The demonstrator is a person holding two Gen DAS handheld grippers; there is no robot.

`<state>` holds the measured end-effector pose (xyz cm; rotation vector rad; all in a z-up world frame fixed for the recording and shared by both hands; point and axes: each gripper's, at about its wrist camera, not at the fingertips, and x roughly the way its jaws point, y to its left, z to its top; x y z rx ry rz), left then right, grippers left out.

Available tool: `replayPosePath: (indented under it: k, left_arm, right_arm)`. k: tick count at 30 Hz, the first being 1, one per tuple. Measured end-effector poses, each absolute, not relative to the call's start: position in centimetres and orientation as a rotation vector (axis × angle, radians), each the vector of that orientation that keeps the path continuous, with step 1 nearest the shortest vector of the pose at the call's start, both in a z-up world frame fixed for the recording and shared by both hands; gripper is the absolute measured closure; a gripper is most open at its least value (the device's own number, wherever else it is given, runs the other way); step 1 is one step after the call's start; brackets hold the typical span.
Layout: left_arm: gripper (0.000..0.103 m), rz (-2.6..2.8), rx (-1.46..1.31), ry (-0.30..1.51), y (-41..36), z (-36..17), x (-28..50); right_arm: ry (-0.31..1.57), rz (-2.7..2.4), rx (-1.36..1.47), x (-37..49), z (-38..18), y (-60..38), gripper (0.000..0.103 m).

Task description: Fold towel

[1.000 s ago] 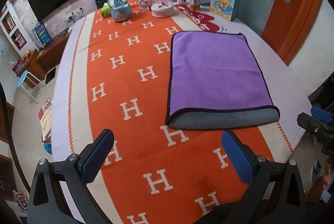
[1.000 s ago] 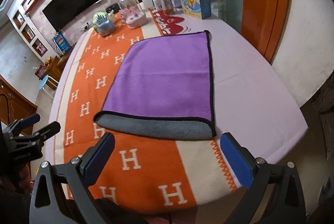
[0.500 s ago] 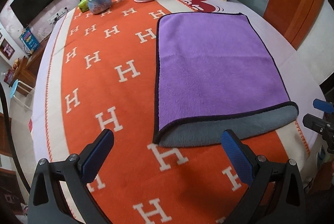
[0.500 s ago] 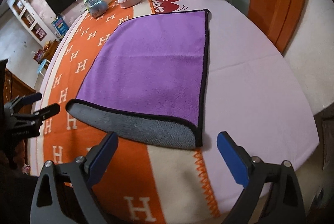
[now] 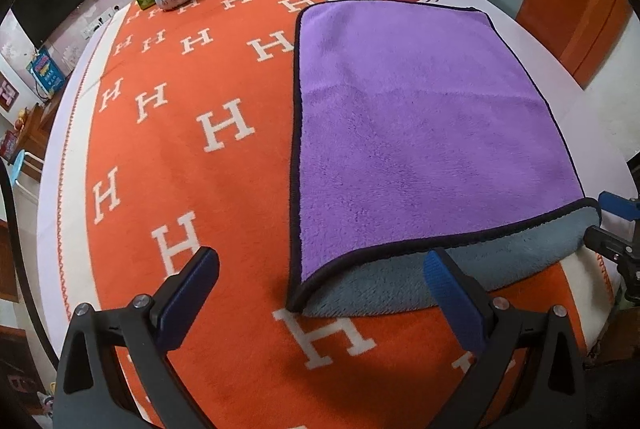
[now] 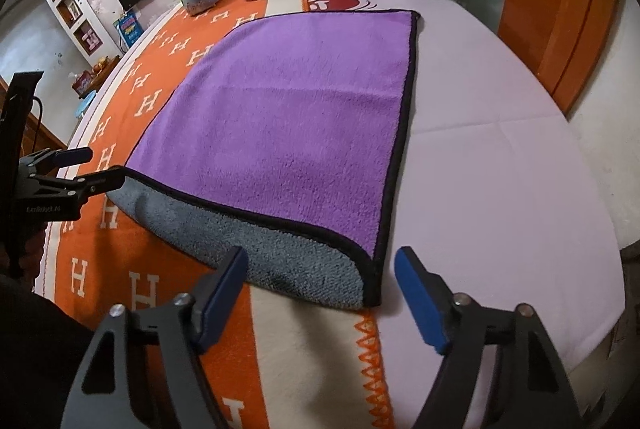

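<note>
The purple towel [image 5: 420,133] lies already doubled, its long axis running away from both grippers. Left gripper [image 5: 320,293] and right gripper [image 6: 320,289], fingers spread and empty, each straddle a near corner.

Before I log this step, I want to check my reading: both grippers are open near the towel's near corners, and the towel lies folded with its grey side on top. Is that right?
Not quite: the towel lies folded with its purple side on top; grey shows only along the near fold. The right wrist view shows it. The left gripper and right gripper are indeed open near its near corners.
</note>
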<state>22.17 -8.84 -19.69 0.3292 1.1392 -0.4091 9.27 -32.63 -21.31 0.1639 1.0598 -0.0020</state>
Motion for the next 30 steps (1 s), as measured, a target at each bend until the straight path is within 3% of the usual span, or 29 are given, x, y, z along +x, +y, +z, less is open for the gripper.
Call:
replayPosePath:
  k: [7,12,19,24,30]
  left_arm:
    - [0.011,-0.421,0.307,1.153,-9.4,-19.8,22.1]
    - [0.031,-0.442,0.294,1.172,-9.7,-20.0,21.9]
    - [0.046,-0.457,0.255,1.208,-9.6,-20.3,21.5]
    - [0.070,-0.449,0.238,1.217,-9.2,-20.2,21.5]
    - [0.090,-0.433,0.217,1.228,-8.4,-20.3,21.7]
  right_arm:
    - [1.071,0.025,0.157,9.6,-21.8,-32.6,0.044]
    - [1.079,0.027,0.155,9.4,-21.9,-32.4,0.049]
    - [1.075,0.022,0.163,8.9,-21.9,-32.6,0.061]
    - [1.072,0.014,0.174,8.9,-21.7,-33.0,0.073]
    - [1.076,0.004,0.180,9.0,-21.8,-33.2,0.087]
